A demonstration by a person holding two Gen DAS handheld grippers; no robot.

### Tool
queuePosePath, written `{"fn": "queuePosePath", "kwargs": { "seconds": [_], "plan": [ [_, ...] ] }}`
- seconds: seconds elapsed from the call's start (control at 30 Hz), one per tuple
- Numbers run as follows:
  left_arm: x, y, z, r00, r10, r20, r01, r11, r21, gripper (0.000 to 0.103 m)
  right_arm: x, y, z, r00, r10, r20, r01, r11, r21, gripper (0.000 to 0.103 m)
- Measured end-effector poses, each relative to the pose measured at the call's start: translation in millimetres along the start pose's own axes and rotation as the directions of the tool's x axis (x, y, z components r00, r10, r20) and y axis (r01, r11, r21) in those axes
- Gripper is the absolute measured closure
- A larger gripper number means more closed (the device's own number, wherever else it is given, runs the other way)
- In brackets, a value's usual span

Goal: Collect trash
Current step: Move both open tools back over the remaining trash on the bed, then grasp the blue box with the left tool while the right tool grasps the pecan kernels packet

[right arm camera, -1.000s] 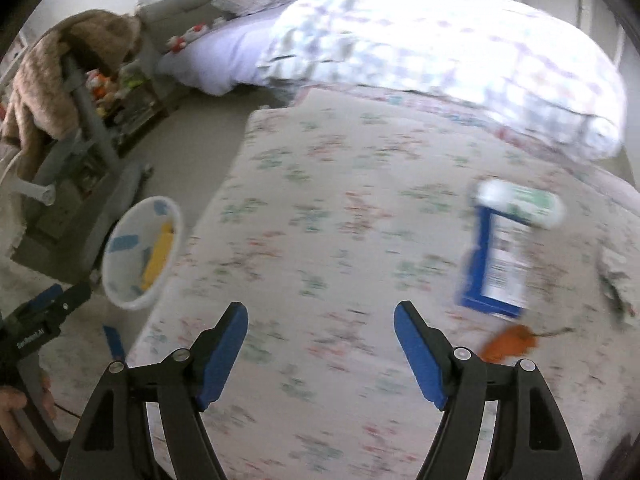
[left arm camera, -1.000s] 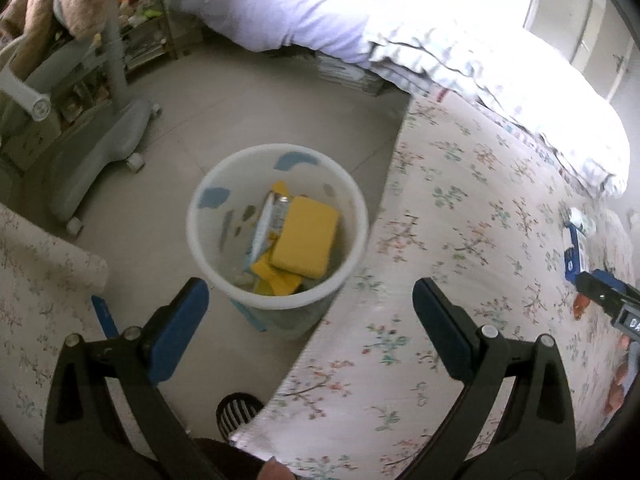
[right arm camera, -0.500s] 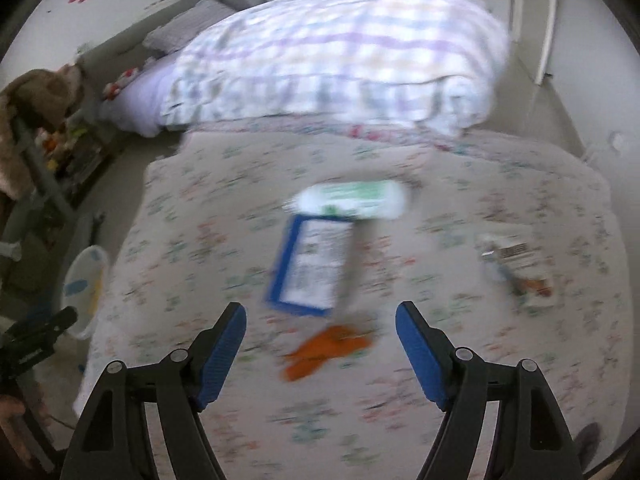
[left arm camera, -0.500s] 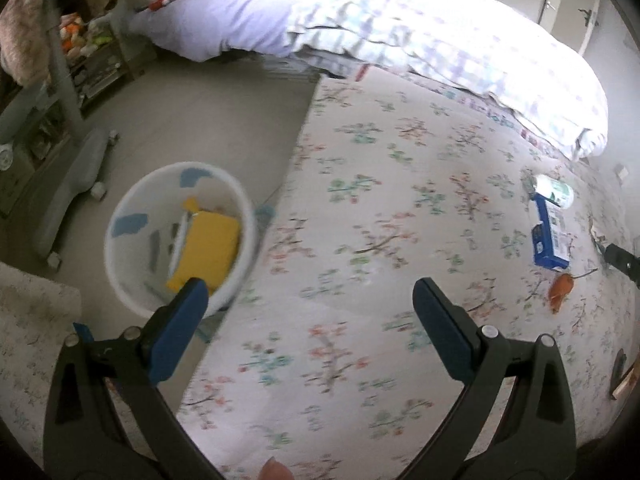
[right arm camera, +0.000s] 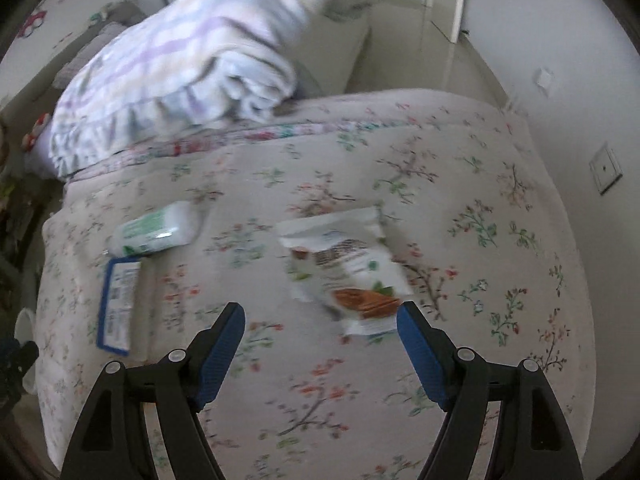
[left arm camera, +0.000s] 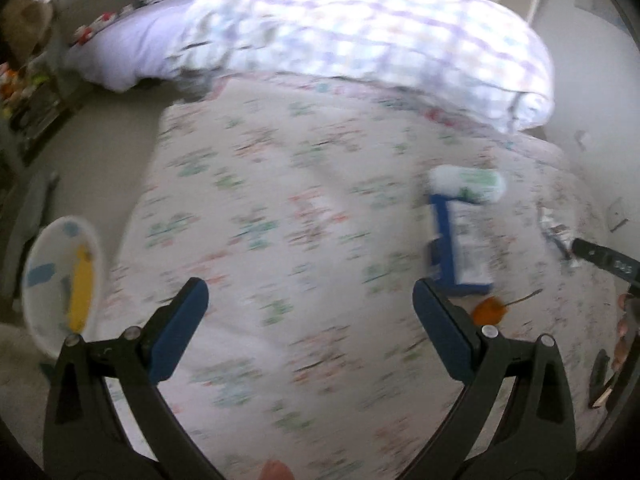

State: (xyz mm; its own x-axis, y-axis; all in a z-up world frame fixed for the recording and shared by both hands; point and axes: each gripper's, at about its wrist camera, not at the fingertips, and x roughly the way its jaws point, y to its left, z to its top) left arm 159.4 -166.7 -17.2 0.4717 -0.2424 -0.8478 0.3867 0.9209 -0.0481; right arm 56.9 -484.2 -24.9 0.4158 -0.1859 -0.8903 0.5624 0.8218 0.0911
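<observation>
Trash lies on the floral bedspread [left arm camera: 280,208]. A white and green tissue pack [left arm camera: 466,185] [right arm camera: 158,229], a blue box [left arm camera: 460,254] [right arm camera: 118,304] and an orange scrap [left arm camera: 490,309] lie together. A white snack wrapper [right arm camera: 346,270] lies just ahead of my right gripper [right arm camera: 320,328], which is open and empty. My left gripper [left arm camera: 310,312] is open and empty above the bed. The white trash bin [left arm camera: 60,280] with yellow trash inside stands on the floor at far left. The right gripper's tip [left arm camera: 604,260] shows at the right edge.
A folded checked duvet [left arm camera: 360,28] [right arm camera: 192,56] lies across the far end of the bed. A wall with a socket [right arm camera: 604,168] runs along the bed's right side. A shelf with toys [left arm camera: 24,92] stands at far left.
Both grippers have swung right, away from the bin. The left view now looks over the bed. The right gripper has moved on past the box to the snack wrapper.
</observation>
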Motion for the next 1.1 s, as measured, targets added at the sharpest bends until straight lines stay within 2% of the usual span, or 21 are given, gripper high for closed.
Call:
{"fn": "queuePosePath", "kwargs": {
  "seconds": [0.23, 0.4, 0.53, 0.67, 0.83, 0.87, 0.93, 1.0, 1.1],
  "plan": [
    [28, -63, -2, 0.992, -0.122, -0.009, 0.123, 0.989, 0.078, 0.001, 25, -16, 6, 0.999, -0.004, -0.036, 0.005, 1.000, 0.026, 0.023],
    [45, -82, -4, 0.982, -0.187, -0.025, 0.188, 0.980, 0.065, 0.003, 43, -14, 4, 0.997, -0.014, -0.070, 0.015, 1.000, 0.011, 0.023],
    [55, -90, -7, 0.979, -0.202, -0.031, 0.203, 0.976, 0.073, 0.016, 47, -14, 5, 0.997, -0.020, -0.073, 0.020, 1.000, 0.001, 0.021],
    [61, -92, -8, 0.975, -0.220, -0.034, 0.222, 0.973, 0.068, 0.042, 49, -16, 5, 0.998, -0.016, -0.067, 0.015, 1.000, -0.008, 0.021],
    [58, -95, -9, 0.973, -0.228, -0.020, 0.229, 0.970, 0.082, 0.042, 48, -20, 6, 0.999, 0.003, -0.051, -0.003, 1.000, 0.004, 0.021],
    [56, -95, -10, 0.973, -0.230, -0.018, 0.230, 0.969, 0.085, 0.042, 48, -21, 6, 0.999, 0.008, -0.053, -0.008, 1.000, 0.011, 0.022],
    [50, -94, -10, 0.972, -0.235, -0.014, 0.236, 0.967, 0.092, 0.042, 47, -23, 7, 0.999, 0.002, -0.047, -0.001, 1.000, 0.020, 0.032],
    [45, -92, -10, 0.971, -0.239, -0.008, 0.238, 0.966, 0.098, 0.042, 46, -22, 7, 0.999, -0.001, -0.050, 0.002, 1.000, 0.011, 0.046],
    [36, -86, -9, 0.971, -0.240, 0.002, 0.238, 0.966, 0.104, 0.042, 42, -21, 5, 0.998, 0.018, -0.062, -0.018, 1.000, 0.008, 0.049]
  ]
}}
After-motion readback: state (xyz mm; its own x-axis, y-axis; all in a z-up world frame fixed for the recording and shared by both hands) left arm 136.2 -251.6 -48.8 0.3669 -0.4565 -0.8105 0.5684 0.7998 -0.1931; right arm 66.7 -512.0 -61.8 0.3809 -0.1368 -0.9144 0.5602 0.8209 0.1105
